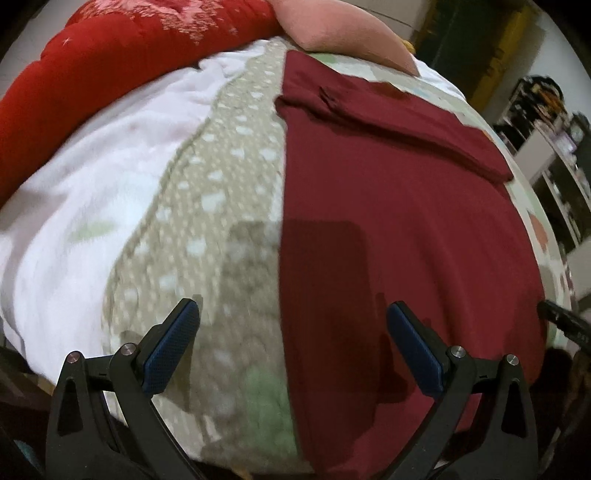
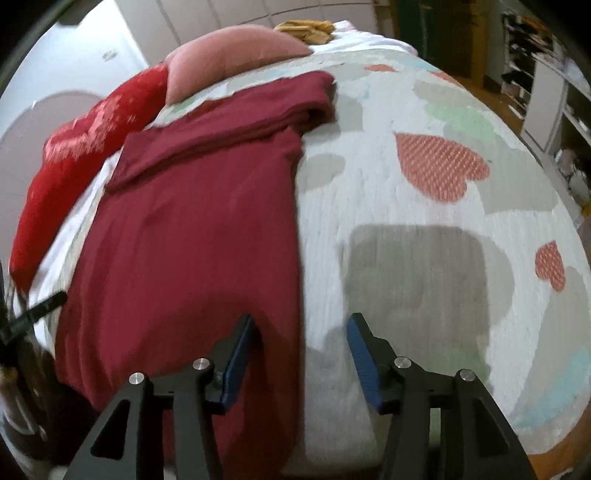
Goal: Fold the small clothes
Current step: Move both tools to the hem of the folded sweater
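Observation:
A dark red garment point(image 1: 399, 229) lies flat on the bed, its sides folded in to straight long edges and a sleeve folded across its far end point(image 1: 388, 125). My left gripper point(image 1: 293, 310) hangs open above its left edge, with nothing between the blue pads. In the right wrist view the same garment point(image 2: 192, 236) fills the left half. My right gripper point(image 2: 301, 323) hovers over its right edge, jaws apart and empty. The tip of the left gripper point(image 2: 44, 304) shows at the far left of that view.
The bed carries a heart-print cover point(image 2: 424, 206), a dotted beige cloth point(image 1: 207, 206) and a white blanket point(image 1: 81, 192). A red cushion point(image 1: 110, 59) and a pink pillow point(image 1: 343, 29) lie at the far end. Shelves point(image 1: 557, 162) stand beyond the bed's right side.

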{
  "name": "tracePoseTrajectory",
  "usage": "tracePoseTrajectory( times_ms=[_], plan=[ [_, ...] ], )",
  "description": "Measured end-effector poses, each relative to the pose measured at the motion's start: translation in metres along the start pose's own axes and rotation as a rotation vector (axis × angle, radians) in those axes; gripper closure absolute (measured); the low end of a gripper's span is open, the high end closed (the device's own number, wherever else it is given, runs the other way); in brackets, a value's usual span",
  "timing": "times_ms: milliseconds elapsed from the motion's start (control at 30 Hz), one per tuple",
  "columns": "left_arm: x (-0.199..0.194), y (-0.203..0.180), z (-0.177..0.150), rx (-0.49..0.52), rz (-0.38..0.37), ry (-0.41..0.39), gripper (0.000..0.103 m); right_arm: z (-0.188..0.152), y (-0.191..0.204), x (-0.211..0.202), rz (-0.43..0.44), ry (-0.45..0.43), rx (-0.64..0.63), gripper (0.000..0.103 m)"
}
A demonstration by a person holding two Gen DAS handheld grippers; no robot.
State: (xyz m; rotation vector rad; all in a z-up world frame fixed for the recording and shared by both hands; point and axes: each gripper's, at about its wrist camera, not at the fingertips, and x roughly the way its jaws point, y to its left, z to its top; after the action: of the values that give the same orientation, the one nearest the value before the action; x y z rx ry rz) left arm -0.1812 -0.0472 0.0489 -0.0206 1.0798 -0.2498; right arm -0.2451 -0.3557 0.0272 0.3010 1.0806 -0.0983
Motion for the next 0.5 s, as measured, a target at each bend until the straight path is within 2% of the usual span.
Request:
tracePoseTrajectory(
  times_ms=[233,500],
  plan=[
    [-0.01,-0.012,-0.033,0.07,-0.013,0.058,0.001,-0.035,0.002,-0.014,0.039,0.032,-0.029,0.05],
    [-0.008,-0.007,-0.05,0.025,-0.048,0.105,0.001,-0.052,-0.002,-0.019,0.119,0.052,-0.009,0.05]
  ],
)
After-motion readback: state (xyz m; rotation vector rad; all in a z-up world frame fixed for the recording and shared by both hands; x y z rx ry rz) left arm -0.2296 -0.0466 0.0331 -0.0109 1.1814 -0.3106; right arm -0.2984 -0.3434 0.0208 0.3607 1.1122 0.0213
